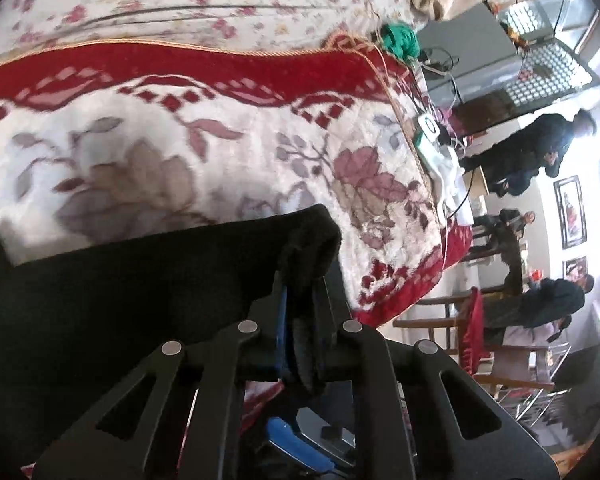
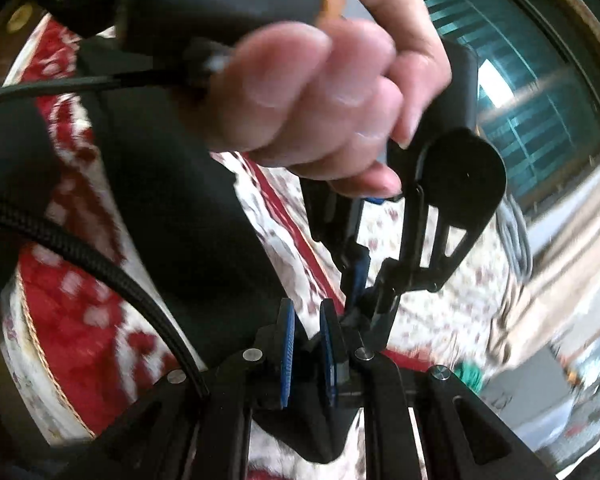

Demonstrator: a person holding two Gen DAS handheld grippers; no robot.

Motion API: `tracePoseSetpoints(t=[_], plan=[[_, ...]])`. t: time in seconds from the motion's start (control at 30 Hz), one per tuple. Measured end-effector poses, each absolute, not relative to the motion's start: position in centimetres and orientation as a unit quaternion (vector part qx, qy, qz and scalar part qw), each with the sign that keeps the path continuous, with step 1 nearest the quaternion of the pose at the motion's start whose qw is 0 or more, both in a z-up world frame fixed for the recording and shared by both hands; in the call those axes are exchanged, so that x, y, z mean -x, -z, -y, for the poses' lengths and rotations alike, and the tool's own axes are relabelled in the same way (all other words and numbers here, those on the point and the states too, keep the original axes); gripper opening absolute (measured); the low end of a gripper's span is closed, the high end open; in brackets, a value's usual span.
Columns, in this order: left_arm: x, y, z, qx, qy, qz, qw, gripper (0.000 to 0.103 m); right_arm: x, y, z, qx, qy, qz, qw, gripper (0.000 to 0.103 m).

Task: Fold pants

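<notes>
The black pants [image 1: 140, 280] lie across a red and white floral blanket [image 1: 180, 140] on a bed. My left gripper [image 1: 300, 284] is shut on a bunched edge of the pants, with black cloth squeezed between its blue pads. In the right wrist view the pants [image 2: 188, 220] run from upper left down into my right gripper [image 2: 308, 320]. It is shut on the cloth, and a fold hangs below its fingers. Just ahead of it, a hand [image 2: 320, 100] holds the left gripper [image 2: 356, 308], fingers nearly touching the right one's.
White devices and cables [image 1: 440, 148] and a green bundle [image 1: 398, 40] sit on the bed's far edge. Beyond it are a grey cabinet [image 1: 472, 52], wooden chairs [image 1: 460, 320] and several people [image 1: 532, 152]. A cable [image 2: 100, 280] crosses the right wrist view.
</notes>
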State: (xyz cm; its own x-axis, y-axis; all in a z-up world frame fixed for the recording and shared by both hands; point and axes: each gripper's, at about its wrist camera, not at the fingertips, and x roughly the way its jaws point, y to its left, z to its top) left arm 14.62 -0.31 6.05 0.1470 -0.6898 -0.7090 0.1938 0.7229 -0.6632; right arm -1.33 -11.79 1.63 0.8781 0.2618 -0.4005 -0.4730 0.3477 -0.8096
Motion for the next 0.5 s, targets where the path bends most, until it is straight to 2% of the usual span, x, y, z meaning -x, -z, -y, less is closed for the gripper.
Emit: tracePoseSetpoints(t=[0.17,0.37,0.43,0.5], plan=[[-13.7,-5.6,-5.5,0.238,0.285,-0.57,0.733,0.01,2.4,-1.1,8.1,0.552,-0.24,-0.086,0.794,0.012],[-12.3,-4.2,-12.9,0.282,0.265,-0.561,0.732,0.009,6.2,0.5,5.9,0.594,-0.261,-0.019,0.761,0.014],[-12.0,-3.6,-14.1,0.289,0.258,-0.562,0.731,0.009,7.1,1.4,6.4,0.607,-0.261,0.008,0.751,0.024],[-11.6,-2.8,-15.1,0.29,0.25,-0.565,0.731,0.009,7.3,1.8,6.7,0.611,-0.239,0.038,0.754,0.054]])
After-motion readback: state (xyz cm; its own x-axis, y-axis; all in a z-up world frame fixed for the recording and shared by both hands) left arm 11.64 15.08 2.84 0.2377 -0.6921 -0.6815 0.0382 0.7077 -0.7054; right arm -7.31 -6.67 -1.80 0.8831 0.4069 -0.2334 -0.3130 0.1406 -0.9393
